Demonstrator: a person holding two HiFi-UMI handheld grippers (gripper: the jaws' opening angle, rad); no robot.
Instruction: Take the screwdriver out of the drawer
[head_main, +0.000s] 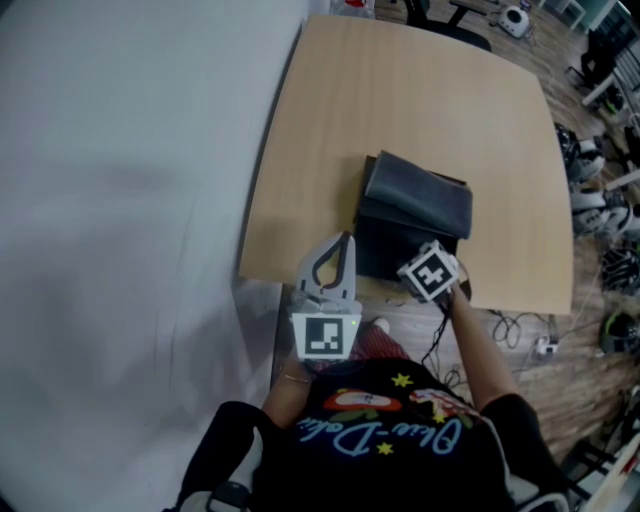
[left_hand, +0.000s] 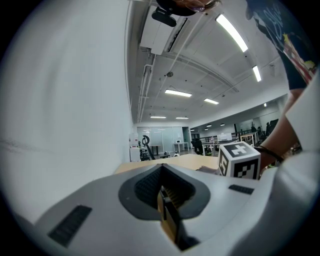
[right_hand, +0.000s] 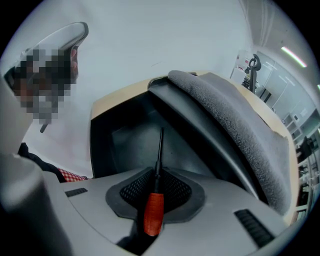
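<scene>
Screwdriver — between right gripper jaws

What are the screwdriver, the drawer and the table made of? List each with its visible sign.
Screwdriver: glossy red handle, likely plastic; thin black shaft, probably metal.
Drawer: smooth, matte dark walls, seemingly plastic.
Table: flat top in an even, pale wood tone, possibly laminate.

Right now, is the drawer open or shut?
Open. The right gripper view shows the dark inside of the drawer; the right gripper holds the screwdriver before it.
</scene>
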